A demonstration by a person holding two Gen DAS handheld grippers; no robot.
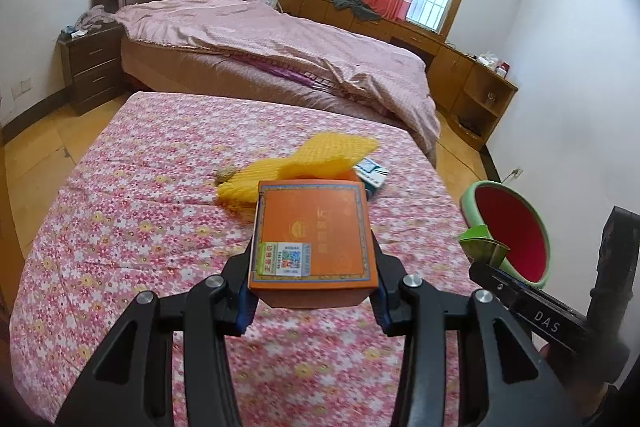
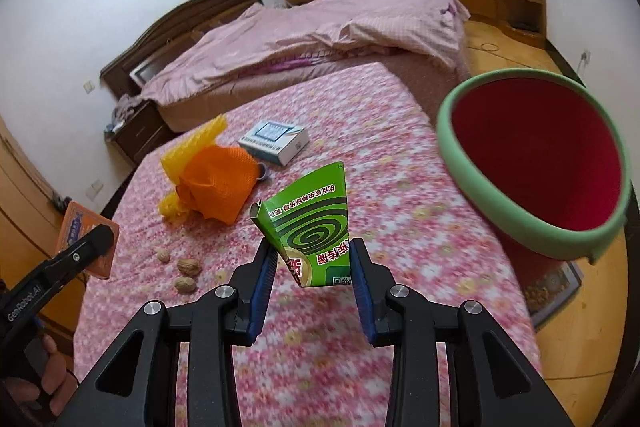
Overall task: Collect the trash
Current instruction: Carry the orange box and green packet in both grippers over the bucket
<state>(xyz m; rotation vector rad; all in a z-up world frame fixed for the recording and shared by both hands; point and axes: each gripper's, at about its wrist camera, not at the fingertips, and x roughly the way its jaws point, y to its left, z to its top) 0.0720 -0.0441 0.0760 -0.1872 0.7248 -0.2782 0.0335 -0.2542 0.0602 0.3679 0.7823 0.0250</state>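
My left gripper [image 1: 312, 269] is shut on an orange carton [image 1: 312, 227], held up over the floral tablecloth [image 1: 140, 211]. My right gripper [image 2: 314, 267] is shut on a crushed green mosquito-coil carton [image 2: 316, 227], also clear of the cloth. A round bin [image 2: 540, 155] with a green rim and red inside stands just right of the table, tilted toward me. In the left wrist view the bin [image 1: 516, 227] sits right of my right gripper [image 1: 490, 261]. The right wrist view shows my left gripper [image 2: 94, 241] with the orange carton [image 2: 74, 225] at the far left.
On the cloth lie a yellow foam net [image 2: 192, 143], an orange foam net [image 2: 220, 187], a white-and-blue box [image 2: 274, 141] and three walnuts [image 2: 188, 265]. A bed with a pink cover [image 1: 280, 39] stands behind the table. Wooden floor lies to the right.
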